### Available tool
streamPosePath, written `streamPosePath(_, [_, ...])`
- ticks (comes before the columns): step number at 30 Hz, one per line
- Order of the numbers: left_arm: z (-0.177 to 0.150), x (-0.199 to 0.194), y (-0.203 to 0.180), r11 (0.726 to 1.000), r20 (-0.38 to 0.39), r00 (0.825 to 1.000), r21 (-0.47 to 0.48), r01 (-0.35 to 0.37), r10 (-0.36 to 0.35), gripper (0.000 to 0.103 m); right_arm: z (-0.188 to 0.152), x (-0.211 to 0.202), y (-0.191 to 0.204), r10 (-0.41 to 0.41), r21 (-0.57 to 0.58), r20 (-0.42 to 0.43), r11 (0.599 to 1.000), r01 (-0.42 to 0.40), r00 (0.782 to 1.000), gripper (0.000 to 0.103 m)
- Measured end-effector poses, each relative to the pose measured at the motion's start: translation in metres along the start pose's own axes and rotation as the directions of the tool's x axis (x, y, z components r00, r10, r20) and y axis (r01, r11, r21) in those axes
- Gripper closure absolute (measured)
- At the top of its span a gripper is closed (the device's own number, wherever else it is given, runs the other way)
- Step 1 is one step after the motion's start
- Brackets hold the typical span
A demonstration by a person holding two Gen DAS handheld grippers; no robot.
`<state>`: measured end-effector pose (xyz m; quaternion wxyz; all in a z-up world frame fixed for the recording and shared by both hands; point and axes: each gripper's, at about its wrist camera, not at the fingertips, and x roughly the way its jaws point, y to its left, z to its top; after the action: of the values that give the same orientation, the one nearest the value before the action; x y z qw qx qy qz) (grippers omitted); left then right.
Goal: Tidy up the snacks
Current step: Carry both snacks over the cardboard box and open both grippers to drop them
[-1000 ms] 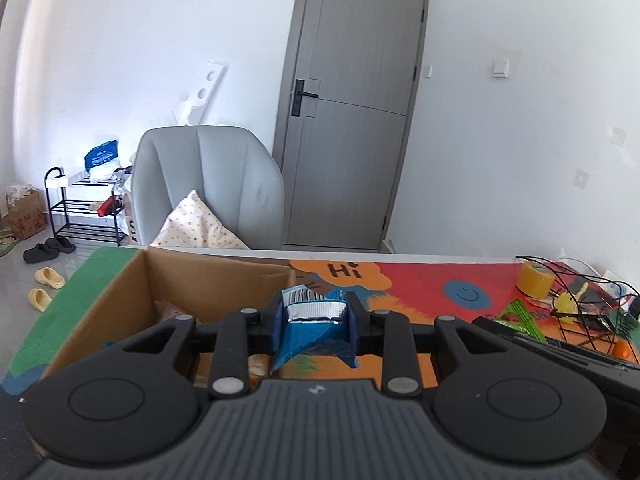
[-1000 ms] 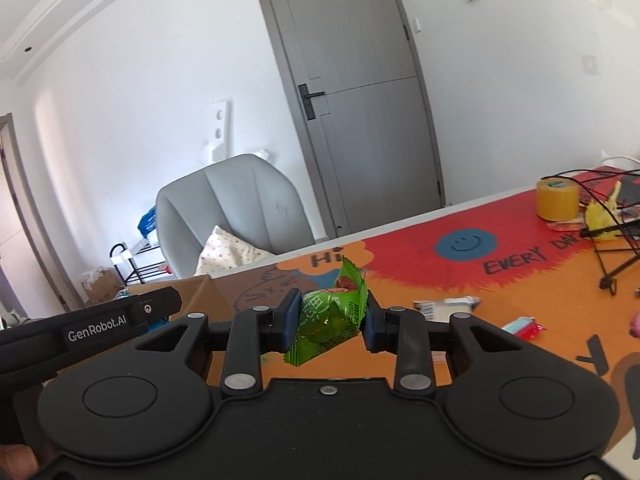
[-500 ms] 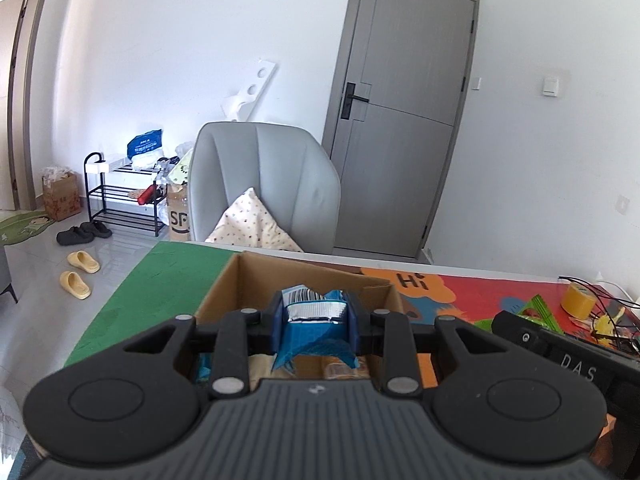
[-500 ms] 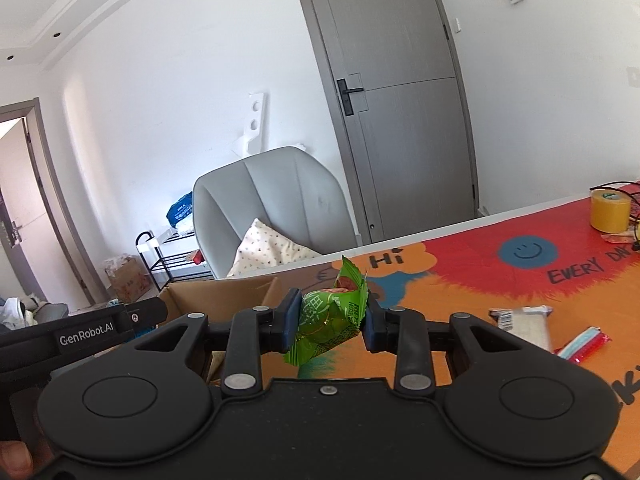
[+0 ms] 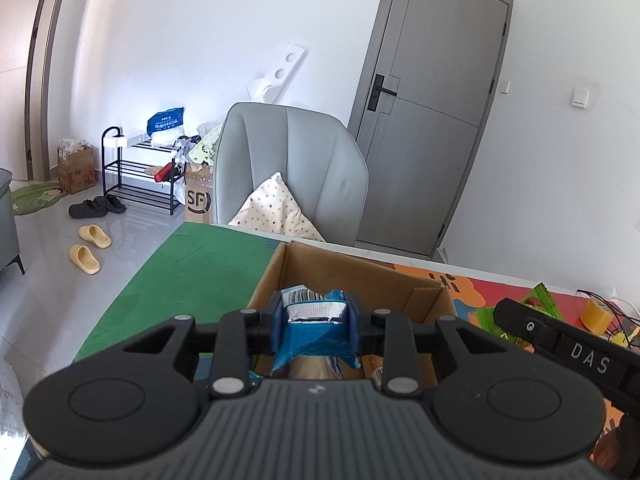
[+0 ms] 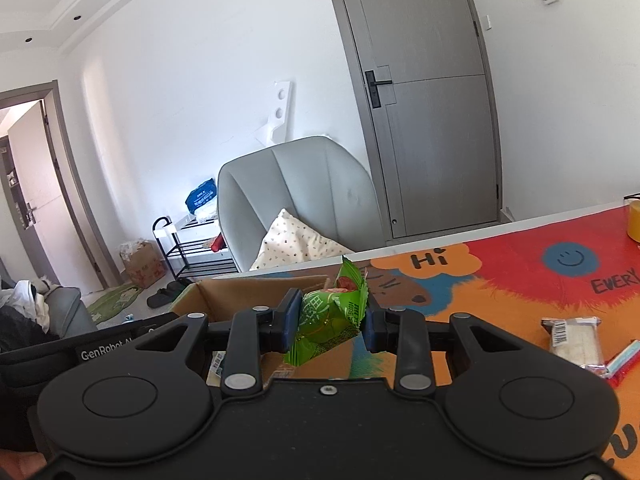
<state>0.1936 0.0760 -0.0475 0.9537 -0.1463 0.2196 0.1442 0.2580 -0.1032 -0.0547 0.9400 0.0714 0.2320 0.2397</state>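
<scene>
Currently, stock status, snack sort, approx. mid-task by the look of it. Item 1: blue snack packet (image 5: 316,330), foil end showing, clamped between the pads of the left gripper (image 5: 315,326), held in the air at the near edge of the cardboard box (image 5: 352,276), not yet dropped. Item 2: green wrapped snack (image 6: 330,314), pinched in the right gripper (image 6: 331,318), hanging just short of the same box (image 6: 248,292), also not yet in. Box contents: several packets visible low inside in the left wrist view, kinds not legible, so some sorting looks done. Outstanding on the colourful table mat (image 6: 520,280): white wrapped bar (image 6: 574,338) w/ barcode label, plus a red and blue stick packet (image 6: 622,362) beside it, both well apart from the box. More green packets (image 5: 540,300) lie on the mat past the box. Est. remaining: release both held items into box, then collect the loose ones.
</scene>
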Motion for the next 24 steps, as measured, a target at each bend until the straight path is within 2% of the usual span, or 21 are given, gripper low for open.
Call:
streamPosePath(13, [0.01,0.019,0.015,0.999,-0.015,1.0,-0.05,-0.006,0.006,0.066,0.008,0.022,0.013,-0.004,-0.016,-0.035,1.0,0.003,0.999,0.071])
streamPosePath(17, [0.013,0.015,0.024,0.997,-0.005,0.999,-0.065,-0.035,0.035,0.064,0.01,0.03,0.022,0.019,-0.011,-0.049,1.0,-0.02,0.999,0.071])
streamPosePath(19, [0.014,0.012,0.028,0.997,-0.002,0.999,-0.07,-0.044,0.044,0.059,0.011,0.034,0.026,0.036,-0.005,-0.052,0.999,-0.036,0.998,0.071])
streamPosePath(24, [0.013,0.008,0.033,0.995,0.002,0.998,-0.078,-0.064,0.065,0.053,0.011,0.04,0.03,0.092,0.041,-0.086,0.995,-0.088,0.992,0.065])
